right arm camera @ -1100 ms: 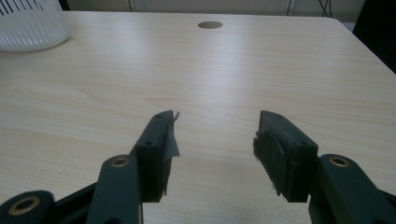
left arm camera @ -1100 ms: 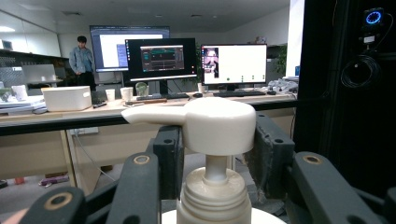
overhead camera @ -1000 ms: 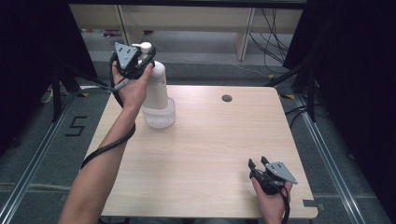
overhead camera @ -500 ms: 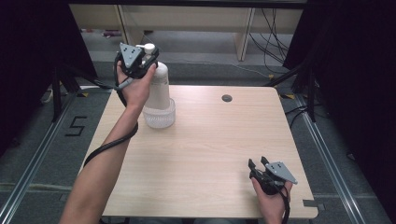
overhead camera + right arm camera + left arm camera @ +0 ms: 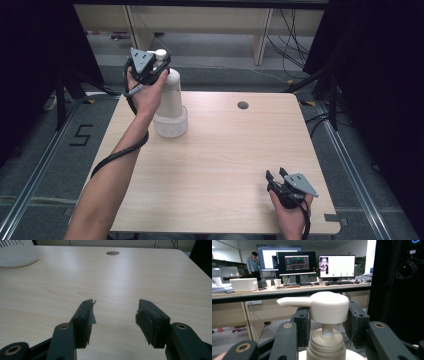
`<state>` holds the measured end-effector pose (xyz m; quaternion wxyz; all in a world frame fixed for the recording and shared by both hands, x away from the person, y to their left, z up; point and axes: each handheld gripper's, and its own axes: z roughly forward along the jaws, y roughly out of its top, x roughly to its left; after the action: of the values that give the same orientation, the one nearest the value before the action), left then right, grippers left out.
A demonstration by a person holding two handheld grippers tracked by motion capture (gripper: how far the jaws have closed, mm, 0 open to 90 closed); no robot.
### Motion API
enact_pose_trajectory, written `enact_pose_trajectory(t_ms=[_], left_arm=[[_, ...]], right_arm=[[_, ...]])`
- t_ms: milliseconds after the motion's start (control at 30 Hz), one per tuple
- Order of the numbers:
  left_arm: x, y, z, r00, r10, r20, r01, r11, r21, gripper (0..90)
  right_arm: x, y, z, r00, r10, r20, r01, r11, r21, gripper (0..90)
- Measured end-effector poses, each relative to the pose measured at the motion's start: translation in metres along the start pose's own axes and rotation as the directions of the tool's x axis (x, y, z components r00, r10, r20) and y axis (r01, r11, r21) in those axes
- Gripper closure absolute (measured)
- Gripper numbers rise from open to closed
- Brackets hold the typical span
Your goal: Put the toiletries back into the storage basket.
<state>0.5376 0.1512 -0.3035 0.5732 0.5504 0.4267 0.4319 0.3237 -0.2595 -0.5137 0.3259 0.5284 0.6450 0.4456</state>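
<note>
A white pump bottle (image 5: 170,102) with a ribbed clear base stands upright at the table's far left. My left gripper (image 5: 156,64) is up at its top. In the left gripper view the two black jaws press against both sides of the white pump head (image 5: 329,306), whose spout points left. My right gripper (image 5: 275,174) rests low at the front right of the table, open, with bare wood between its fingers (image 5: 85,320). The bottle's ribbed base (image 5: 17,253) shows at the far left of the right gripper view.
The light wooden table (image 5: 240,150) has a round cable hole (image 5: 243,105) near its far edge. Beyond the table stands a desk with monitors (image 5: 297,263), and a person is far off at the left. Black frames flank both sides.
My left gripper has moved right and slightly up, from beside the bottle's top onto the pump head. The right gripper has stayed where it was.
</note>
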Motion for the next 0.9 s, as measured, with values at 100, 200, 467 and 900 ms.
enact_pose_trajectory(t_ms=[100, 200, 467, 900], left_arm=[[0.0, -0.003, 0.002, 1.0, 0.003, -0.002, -0.003, 1.0, 0.007, 59.0], [0.0, -0.006, 0.003, 1.0, 0.004, -0.002, -0.004, 0.9999, 0.014, 59.0], [0.001, -0.015, 0.004, 1.0, 0.006, -0.003, -0.006, 0.9991, 0.042, 59.0], [0.0, -0.029, 0.007, 1.0, 0.0, 0.006, -0.001, 0.9968, 0.08, 58.9]], right_arm=[[0.0, 0.0, 0.0, 1.0, -0.007, 0.002, 0.007, 1.0, 0.0, 47.5], [0.0, 0.0, 0.0, 1.0, 0.002, -0.002, -0.002, 1.0, -0.001, 47.5], [0.001, 0.0, 0.0, 0.9999, 0.006, 0.01, -0.006, 1.0, -0.003, 47.5], [0.002, 0.0, -0.001, 0.9998, 0.02, 0.008, -0.02, 1.0, 0.007, 47.5]])
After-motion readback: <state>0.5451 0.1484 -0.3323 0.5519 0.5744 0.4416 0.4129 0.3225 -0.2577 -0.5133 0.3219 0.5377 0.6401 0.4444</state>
